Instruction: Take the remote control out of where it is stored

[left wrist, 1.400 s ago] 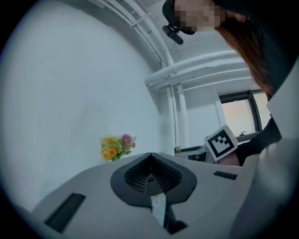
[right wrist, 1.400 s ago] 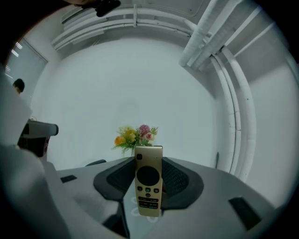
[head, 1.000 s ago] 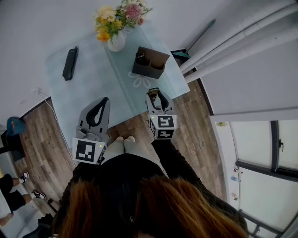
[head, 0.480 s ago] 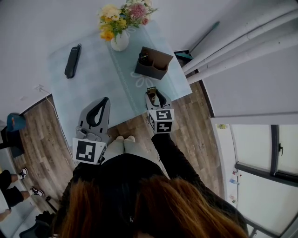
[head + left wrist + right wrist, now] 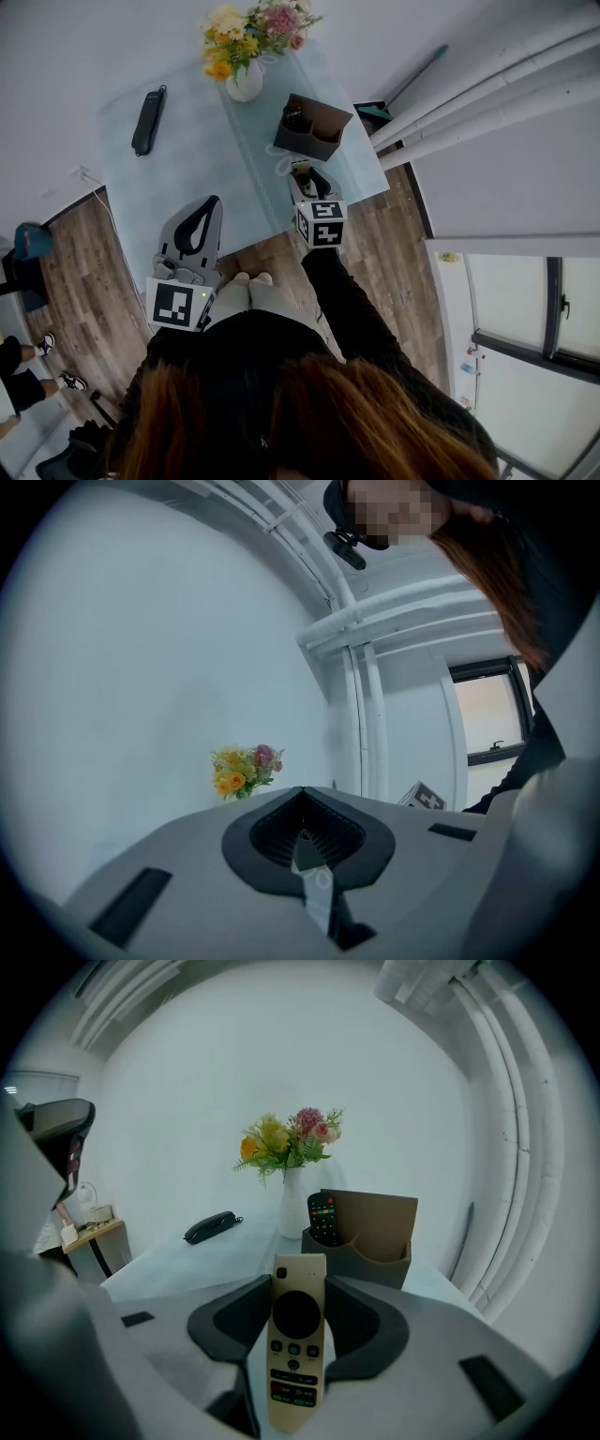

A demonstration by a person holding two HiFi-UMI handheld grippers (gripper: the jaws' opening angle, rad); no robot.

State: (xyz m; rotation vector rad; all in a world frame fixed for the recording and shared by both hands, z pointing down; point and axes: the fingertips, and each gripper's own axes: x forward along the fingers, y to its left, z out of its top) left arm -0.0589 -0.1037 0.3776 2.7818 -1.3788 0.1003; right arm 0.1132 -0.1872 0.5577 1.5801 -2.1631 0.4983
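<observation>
The right gripper's (image 5: 304, 175) fingers grip a cream remote (image 5: 297, 1344) near the holder (image 5: 375, 1258). The left gripper's (image 5: 302, 797) fingers are closed, empty.

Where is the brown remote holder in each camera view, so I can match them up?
Head view: holder sits upper centre, on the table, just beyond the right gripper.
Left gripper view: not in it.
Right gripper view: holder just right of centre, behind the cream remote between the fingers.
Shared landmark: the flowers, left of the holder where both show.
</observation>
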